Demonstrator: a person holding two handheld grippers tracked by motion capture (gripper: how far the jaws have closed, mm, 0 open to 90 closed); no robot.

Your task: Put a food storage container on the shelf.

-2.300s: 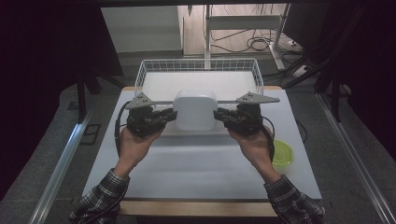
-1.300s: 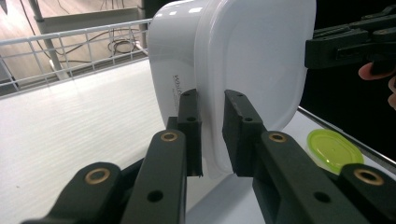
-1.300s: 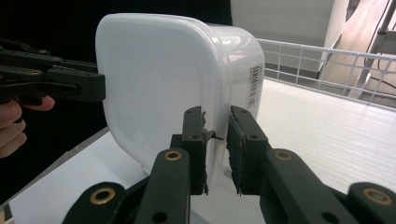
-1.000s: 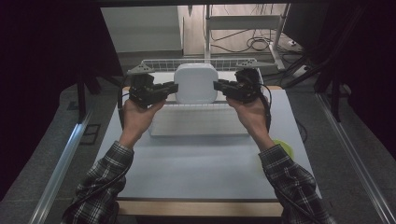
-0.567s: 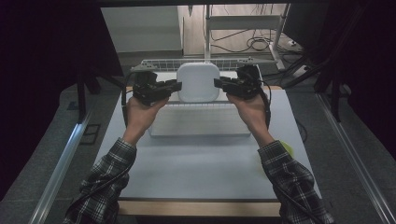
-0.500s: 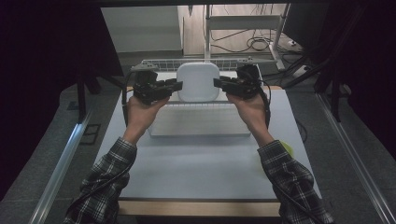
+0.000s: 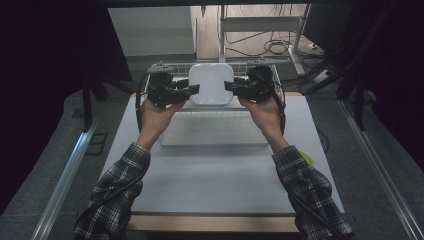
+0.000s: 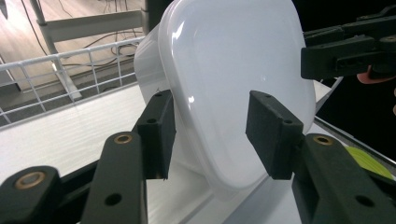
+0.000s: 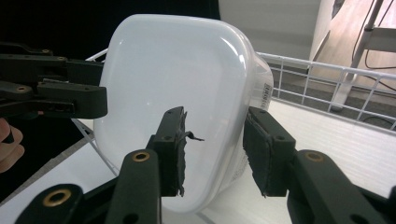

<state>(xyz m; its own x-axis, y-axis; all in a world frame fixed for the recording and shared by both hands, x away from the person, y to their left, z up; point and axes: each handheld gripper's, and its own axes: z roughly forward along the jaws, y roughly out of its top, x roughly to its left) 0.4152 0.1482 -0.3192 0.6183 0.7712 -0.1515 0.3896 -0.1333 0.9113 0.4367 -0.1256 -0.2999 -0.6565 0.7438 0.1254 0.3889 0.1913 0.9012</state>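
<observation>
The step in hand looked like the release. The left tool (image 7: 194, 89) had just been spreading its jaws; in the left gripper view its pads (image 8: 159, 133) stood either side of the rim of the white, round-cornered plastic tub (image 8: 233, 84), seemingly clear of it. The tub stood tilted on its edge inside the white wire basket (image 7: 165, 66) at the far end of the white table (image 7: 215, 175), its flat face toward the person. The right tool (image 7: 230, 86) had likewise been opening, its pads (image 9: 266, 149) astride the opposite rim. Next, both tools would probably need to draw back outward without toppling the tub.
</observation>
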